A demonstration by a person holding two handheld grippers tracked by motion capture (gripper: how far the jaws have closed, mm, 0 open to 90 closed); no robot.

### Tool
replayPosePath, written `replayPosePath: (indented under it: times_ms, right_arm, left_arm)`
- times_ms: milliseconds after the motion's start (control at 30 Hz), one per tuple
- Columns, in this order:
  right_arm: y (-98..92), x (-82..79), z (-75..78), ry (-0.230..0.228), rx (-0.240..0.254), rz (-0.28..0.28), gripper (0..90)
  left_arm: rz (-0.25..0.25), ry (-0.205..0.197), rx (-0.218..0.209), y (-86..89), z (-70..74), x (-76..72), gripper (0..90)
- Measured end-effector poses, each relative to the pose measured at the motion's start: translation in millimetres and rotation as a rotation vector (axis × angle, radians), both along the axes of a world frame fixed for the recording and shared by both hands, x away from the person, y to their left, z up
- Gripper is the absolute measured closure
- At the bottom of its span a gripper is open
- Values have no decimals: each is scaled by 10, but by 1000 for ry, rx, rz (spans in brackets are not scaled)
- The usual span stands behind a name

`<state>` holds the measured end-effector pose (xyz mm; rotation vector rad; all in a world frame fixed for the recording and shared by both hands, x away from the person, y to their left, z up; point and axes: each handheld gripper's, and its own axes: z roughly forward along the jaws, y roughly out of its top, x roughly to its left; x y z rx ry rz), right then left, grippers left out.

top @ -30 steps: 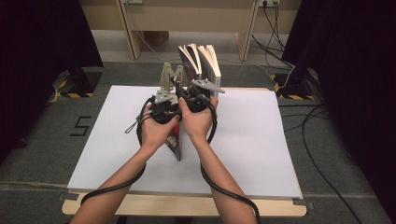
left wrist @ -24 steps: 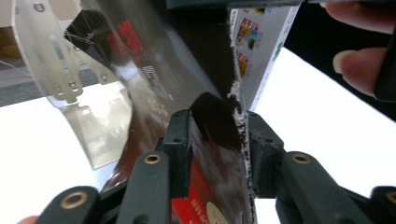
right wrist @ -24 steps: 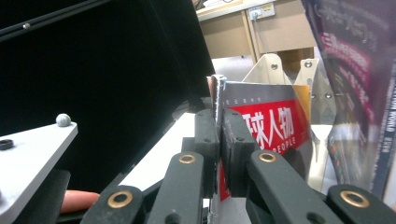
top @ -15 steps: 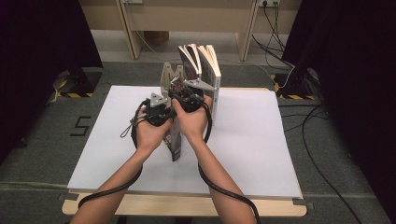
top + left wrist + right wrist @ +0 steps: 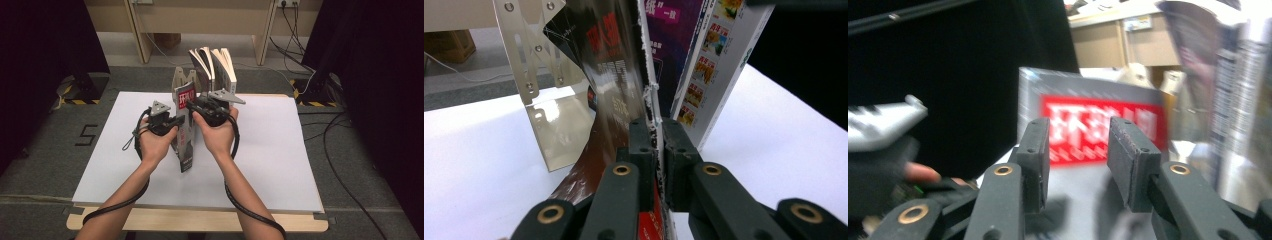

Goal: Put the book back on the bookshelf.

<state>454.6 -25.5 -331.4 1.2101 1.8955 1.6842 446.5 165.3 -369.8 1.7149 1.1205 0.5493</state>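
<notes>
Left gripper [image 5: 655, 150] is clamping the magazine [image 5: 184, 125]; right gripper [image 5: 1078, 150], at its 3 o'clock, is opening, jaws empty, so it could topple on the counter [image 5: 280, 150]

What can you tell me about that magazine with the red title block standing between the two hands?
The magazine is thin and glossy, with a grey cover, a red title block near the top and a dark lower part. It stands on edge on the white table, its cover bowing a little, just in front of a metal book stand. The left claw is shut on its edge; the right claw, jaws apart, has just been opening beside it.
</notes>
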Motion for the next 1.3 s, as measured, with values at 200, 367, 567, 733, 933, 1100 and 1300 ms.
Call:
replayPosePath:
  times_ms: [200,367,567,733,933,1100,1300]
  right_arm:
    - [-238,-55,-185,42,-22,-20,601]
    - [-428,-122,-326,68,-33,-41,596]
    - [-663,-223,-613,137,-37,-57,595]
    - [-874,-295,-802,140,-71,-104,594]
    - [-1106,-375,-976,136,-109,-164,594]
    - [-1227,-458,-1116,122,-130,-191,594]
    - [-1307,-496,-1216,145,-115,-204,595]
  left_arm:
    - [-11,-14,-26,13,-12,-14,852]
    - [-17,-13,-33,40,10,-16,857]
    - [-27,-22,-41,77,28,-23,860]
    - [-32,-39,-45,109,52,-35,861]
    - [-33,-51,-43,137,75,-41,862]
    - [-28,-64,-35,162,91,-52,863]
    - [-20,-73,-31,197,114,-77,863]
